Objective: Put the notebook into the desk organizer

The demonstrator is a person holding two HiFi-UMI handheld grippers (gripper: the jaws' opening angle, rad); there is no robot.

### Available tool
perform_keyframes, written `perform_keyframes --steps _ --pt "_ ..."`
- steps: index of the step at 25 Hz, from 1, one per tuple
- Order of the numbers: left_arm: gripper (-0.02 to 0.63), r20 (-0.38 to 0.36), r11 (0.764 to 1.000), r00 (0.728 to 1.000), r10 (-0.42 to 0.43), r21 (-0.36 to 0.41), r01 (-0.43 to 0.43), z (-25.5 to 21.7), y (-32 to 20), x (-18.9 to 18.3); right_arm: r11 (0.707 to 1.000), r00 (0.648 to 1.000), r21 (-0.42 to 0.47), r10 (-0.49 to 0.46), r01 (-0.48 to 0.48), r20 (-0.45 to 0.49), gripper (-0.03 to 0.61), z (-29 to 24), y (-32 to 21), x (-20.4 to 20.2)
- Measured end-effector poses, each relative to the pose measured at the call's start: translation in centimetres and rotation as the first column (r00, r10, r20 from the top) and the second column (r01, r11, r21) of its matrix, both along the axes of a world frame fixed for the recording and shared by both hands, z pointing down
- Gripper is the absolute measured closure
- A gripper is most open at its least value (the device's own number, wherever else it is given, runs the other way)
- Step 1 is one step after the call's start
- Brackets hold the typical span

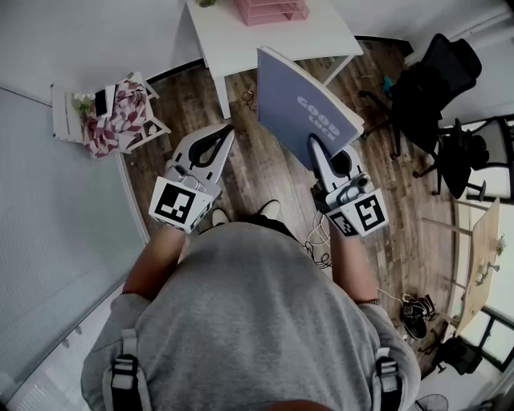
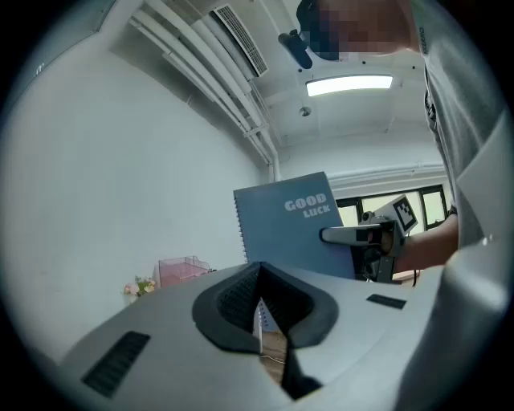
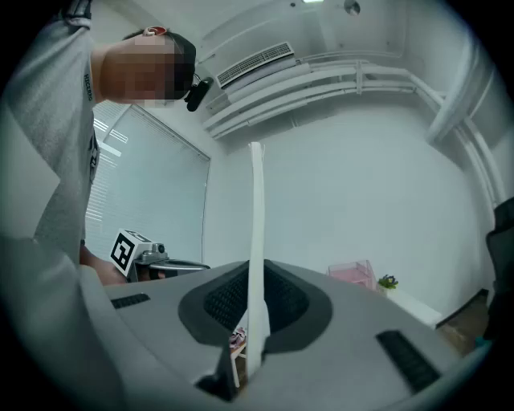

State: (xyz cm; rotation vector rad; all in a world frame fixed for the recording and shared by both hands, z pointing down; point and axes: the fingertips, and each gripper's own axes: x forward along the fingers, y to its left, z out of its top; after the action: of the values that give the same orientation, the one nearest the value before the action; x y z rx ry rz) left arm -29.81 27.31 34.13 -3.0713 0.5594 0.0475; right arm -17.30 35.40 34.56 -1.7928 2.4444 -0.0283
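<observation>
A blue spiral notebook [image 1: 301, 108] with "GOOD LUCK" on its cover stands upright in the air over the wooden floor. My right gripper [image 1: 315, 146] is shut on its lower edge. In the right gripper view the notebook [image 3: 256, 225] is edge-on, a thin white strip between the pads. From the left gripper view its cover [image 2: 289, 229] faces me, with the right gripper [image 2: 329, 235] clamped on it. My left gripper [image 1: 227, 132] hangs beside it, shut and with nothing in it [image 2: 259, 277]. The pink desk organizer [image 1: 271, 10] sits on the white table [image 1: 265, 40] ahead.
A black office chair [image 1: 438, 80] stands at the right of the table. A low white rack [image 1: 68, 112] with a patterned cloth and flowers is at the left by the wall. Shoes [image 1: 414, 315] and a wooden table [image 1: 482, 249] lie at the right.
</observation>
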Motion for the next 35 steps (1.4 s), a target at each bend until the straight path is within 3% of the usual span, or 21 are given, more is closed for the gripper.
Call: perform_keyframes --steps 7,25,35 --pt "0.595 -0.024 1.000 1.000 -0.009 -0.030 0.009 0.1 -0.1 0.2 0.999 0.997 0.019 -0.031 0.030 0.064 0.540 -0.4 0.1 0.6" --pt "0.595 -0.005 0.999 1.000 0.025 -0.027 -0.025 1.1 1.4 2.5 1.000 0.999 0.020 0.019 -0.020 0.027 0.540 0.5 1.8 3.2" --pt "0.595 0.008 1.000 1.000 0.004 -0.028 -0.004 1.0 2.3 8.6 1.000 1.000 0.012 -0.010 0.010 0.019 0.540 0.6 2.6 8.6"
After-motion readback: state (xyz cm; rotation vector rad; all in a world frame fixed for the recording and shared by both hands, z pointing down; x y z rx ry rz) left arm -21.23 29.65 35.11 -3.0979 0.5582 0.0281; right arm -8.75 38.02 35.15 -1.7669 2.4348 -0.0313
